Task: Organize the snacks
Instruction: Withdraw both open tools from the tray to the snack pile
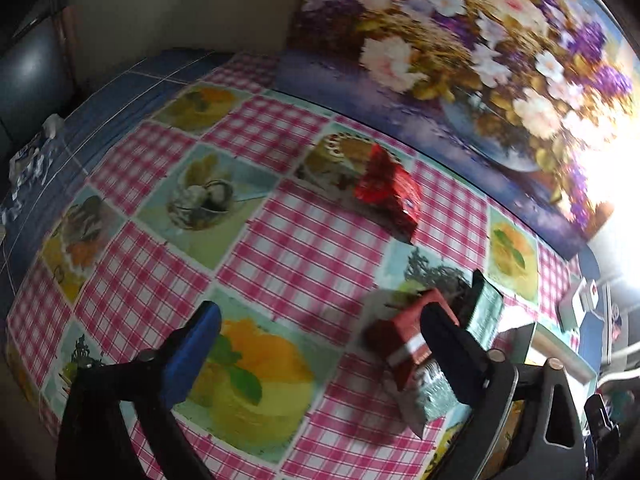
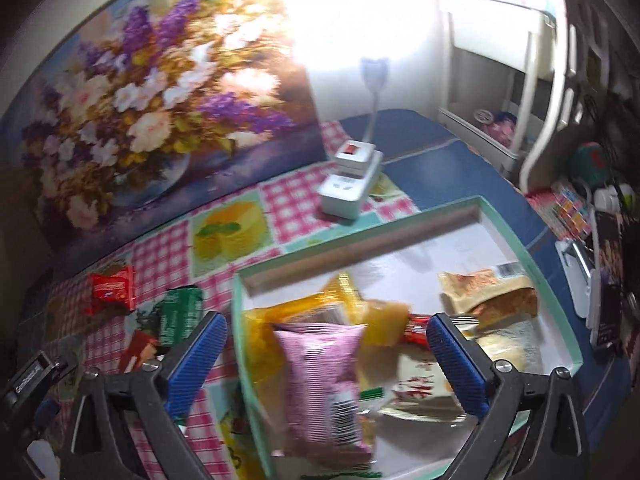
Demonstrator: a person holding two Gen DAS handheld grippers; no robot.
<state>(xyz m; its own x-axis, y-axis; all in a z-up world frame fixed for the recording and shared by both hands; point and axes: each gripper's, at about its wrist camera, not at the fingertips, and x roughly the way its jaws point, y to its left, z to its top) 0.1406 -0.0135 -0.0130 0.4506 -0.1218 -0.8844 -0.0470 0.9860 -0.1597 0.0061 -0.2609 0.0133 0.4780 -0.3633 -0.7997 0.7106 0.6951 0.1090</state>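
Observation:
My left gripper (image 1: 320,334) is open and empty above the checked tablecloth. A red snack packet (image 1: 390,190) lies ahead of it. A red-and-white packet (image 1: 404,334) and a green packet (image 1: 486,312) lie by its right finger. My right gripper (image 2: 326,334) is open over the teal-rimmed box (image 2: 360,236). A pink snack bag (image 2: 324,384) lies between its fingers, apart from both pads. Yellow bags (image 2: 352,312) and tan packets (image 2: 490,294) lie in the box. In the right wrist view a red packet (image 2: 112,292) and a green packet (image 2: 178,312) lie left of the box.
A flower painting (image 1: 480,60) stands along the table's back edge. A white power strip with a small lamp (image 2: 352,178) sits behind the box. A white shelf (image 2: 500,92) and clutter stand at the right. Blue cloth (image 1: 40,168) covers the table's left side.

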